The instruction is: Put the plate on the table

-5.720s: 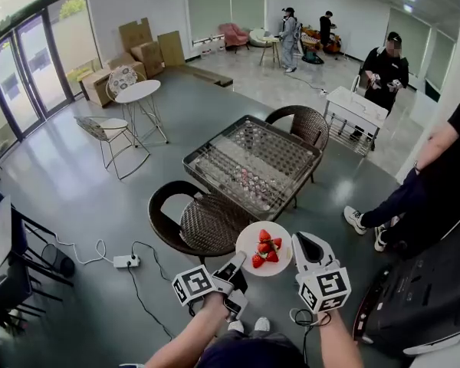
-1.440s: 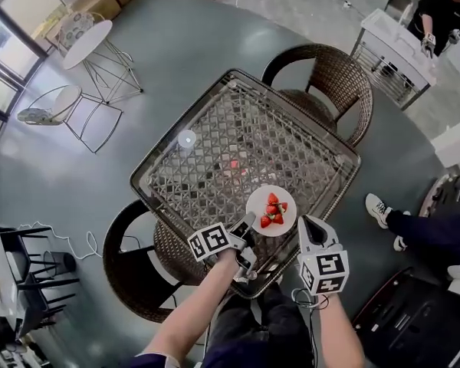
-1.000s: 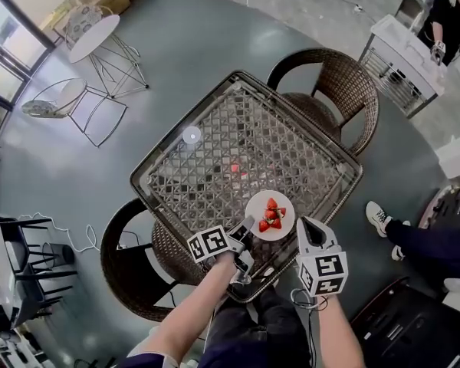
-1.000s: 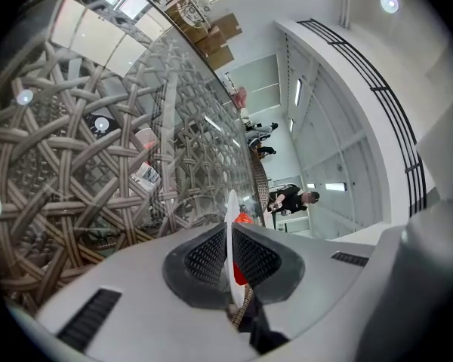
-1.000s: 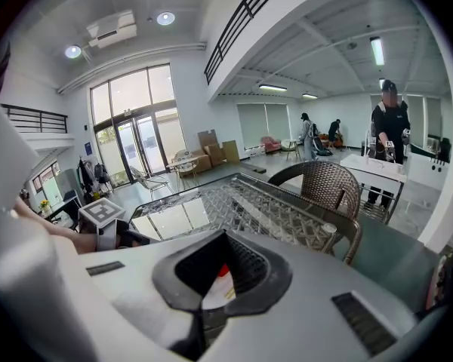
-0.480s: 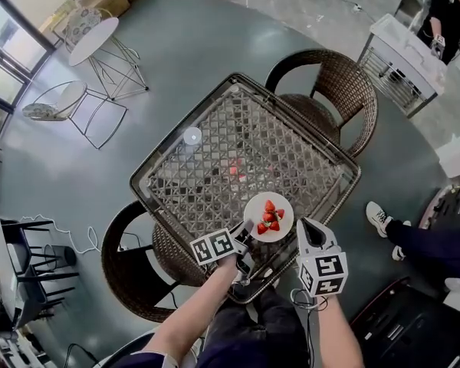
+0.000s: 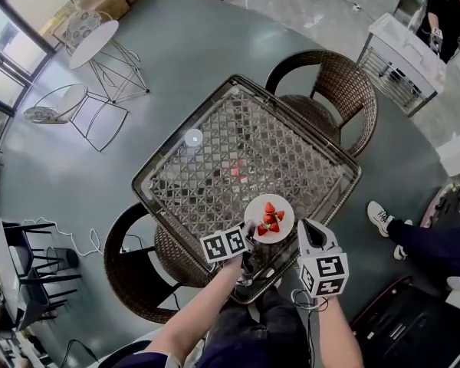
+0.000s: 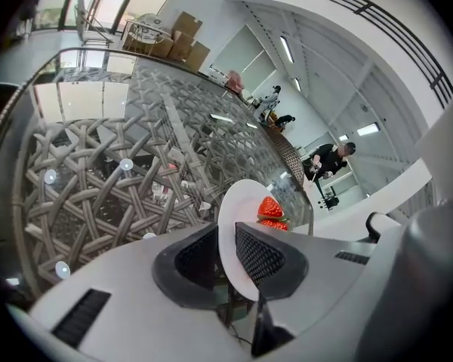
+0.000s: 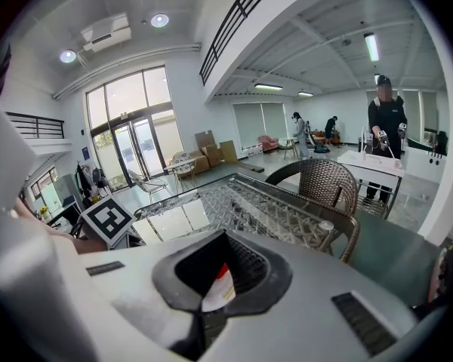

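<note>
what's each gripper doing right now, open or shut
Left gripper: shut on the rim of the plate of strawberries.
Right gripper: shut on a thin white-and-red slip; what it is cannot be told.

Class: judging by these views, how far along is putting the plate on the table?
Done: the plate with strawberries is over the near edge of the table. In hand: the left claw is clamped on its rim. Left: set it down flat, if not touching already, and open the claw.
</note>
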Demonstrator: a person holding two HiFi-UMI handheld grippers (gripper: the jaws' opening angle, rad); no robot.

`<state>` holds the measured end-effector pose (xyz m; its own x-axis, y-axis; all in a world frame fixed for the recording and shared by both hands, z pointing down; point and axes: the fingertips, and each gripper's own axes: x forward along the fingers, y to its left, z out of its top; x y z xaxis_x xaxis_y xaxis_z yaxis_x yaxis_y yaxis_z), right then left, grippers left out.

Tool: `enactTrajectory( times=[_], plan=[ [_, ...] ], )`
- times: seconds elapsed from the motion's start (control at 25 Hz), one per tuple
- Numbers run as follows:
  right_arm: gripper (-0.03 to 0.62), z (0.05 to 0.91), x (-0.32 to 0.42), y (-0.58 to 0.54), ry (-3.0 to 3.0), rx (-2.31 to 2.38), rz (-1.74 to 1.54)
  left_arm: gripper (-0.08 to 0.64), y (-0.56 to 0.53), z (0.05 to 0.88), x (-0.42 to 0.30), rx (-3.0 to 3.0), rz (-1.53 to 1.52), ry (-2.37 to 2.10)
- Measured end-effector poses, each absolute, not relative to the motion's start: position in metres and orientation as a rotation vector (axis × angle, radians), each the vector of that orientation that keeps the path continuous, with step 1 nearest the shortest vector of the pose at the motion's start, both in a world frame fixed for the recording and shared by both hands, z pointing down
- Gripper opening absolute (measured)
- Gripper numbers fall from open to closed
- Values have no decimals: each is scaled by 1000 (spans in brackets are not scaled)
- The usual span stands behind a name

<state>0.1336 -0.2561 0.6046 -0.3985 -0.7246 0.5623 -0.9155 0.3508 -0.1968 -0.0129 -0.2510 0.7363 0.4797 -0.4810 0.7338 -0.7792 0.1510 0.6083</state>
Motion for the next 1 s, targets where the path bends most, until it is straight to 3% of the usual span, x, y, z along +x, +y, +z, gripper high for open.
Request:
enactTrajectory(
  times=[0.64, 1.0],
  plan=[
    [5, 597, 143, -246, -2232, 1486, 699, 91, -250, 732, -24, 1524, 482, -1265],
    [5, 584, 142, -235, -2250, 1503, 674, 89, -244, 685, -23, 1816, 530, -1220]
  ],
)
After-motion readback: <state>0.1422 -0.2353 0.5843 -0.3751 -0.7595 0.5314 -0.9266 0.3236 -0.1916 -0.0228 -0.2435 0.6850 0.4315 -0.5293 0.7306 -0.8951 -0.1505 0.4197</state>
